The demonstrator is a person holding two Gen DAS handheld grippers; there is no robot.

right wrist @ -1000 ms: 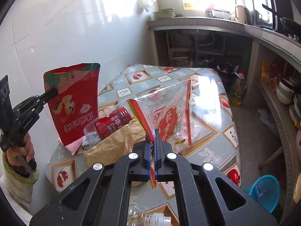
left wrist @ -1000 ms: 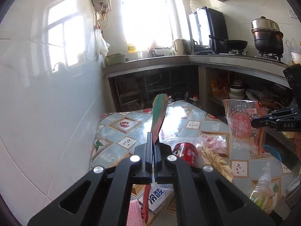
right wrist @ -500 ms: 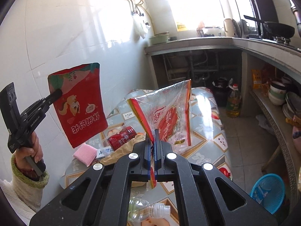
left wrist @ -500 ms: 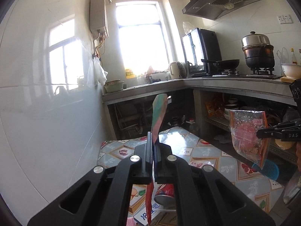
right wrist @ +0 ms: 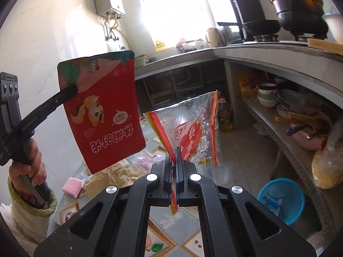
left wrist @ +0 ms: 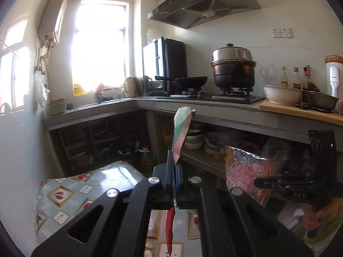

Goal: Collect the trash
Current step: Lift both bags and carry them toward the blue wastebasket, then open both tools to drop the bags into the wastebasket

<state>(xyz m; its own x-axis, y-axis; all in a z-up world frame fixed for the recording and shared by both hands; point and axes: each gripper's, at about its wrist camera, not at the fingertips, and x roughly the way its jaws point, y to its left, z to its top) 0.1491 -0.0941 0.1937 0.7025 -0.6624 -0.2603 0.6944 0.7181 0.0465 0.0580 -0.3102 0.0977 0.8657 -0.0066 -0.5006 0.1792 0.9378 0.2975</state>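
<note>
My left gripper is shut on a red snack pouch, seen edge-on in its own view; in the right wrist view the same pouch hangs upside down at left from the left gripper. My right gripper is shut on a clear wrapper with red print, held above the table. In the left wrist view that wrapper hangs at right from the right gripper. More trash lies on the table: brown paper and a pink sponge.
A tiled-pattern table lies below left. A blue basket stands on the floor at right. The grey counter holds a stove, a wok and a steamer pot; shelves with bowls and plates run beneath it.
Both grippers rose and swung right, away from the table, each keeping its bag. The table's can and paper dropped out of the left view; the counter and stove now fill it.
</note>
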